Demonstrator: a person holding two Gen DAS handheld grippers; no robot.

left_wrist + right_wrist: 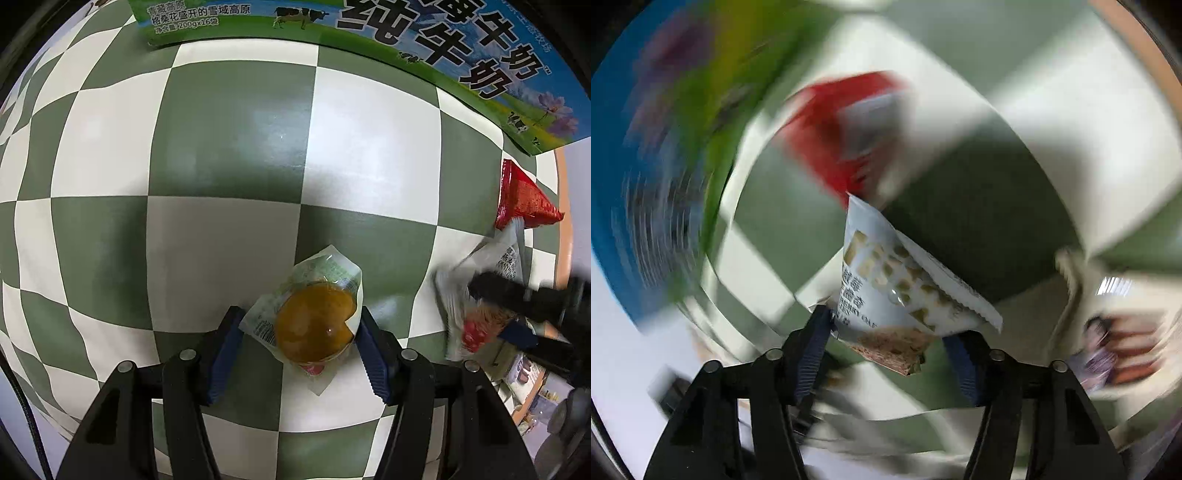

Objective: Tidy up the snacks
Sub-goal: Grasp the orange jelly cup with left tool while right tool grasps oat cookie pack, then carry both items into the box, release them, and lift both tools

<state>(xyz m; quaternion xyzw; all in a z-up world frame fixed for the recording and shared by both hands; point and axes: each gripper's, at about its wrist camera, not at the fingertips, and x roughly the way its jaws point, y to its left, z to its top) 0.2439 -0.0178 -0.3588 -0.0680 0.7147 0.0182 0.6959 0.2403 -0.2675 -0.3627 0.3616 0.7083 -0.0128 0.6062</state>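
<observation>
My left gripper is shut on a clear-wrapped golden bun packet and holds it over the green and white checkered cloth. My right gripper is shut on a white oat-bar packet; this view is blurred by fast motion. In the left wrist view the right gripper shows at the right edge with the same white packet. A red snack packet lies by the table's right edge, and it shows as a red blur in the right wrist view.
A large blue and green milk carton box stands along the far side of the table, also a blur at the left of the right wrist view. A blurred purple and brown packet lies at the right. The table's wooden rim runs along the right.
</observation>
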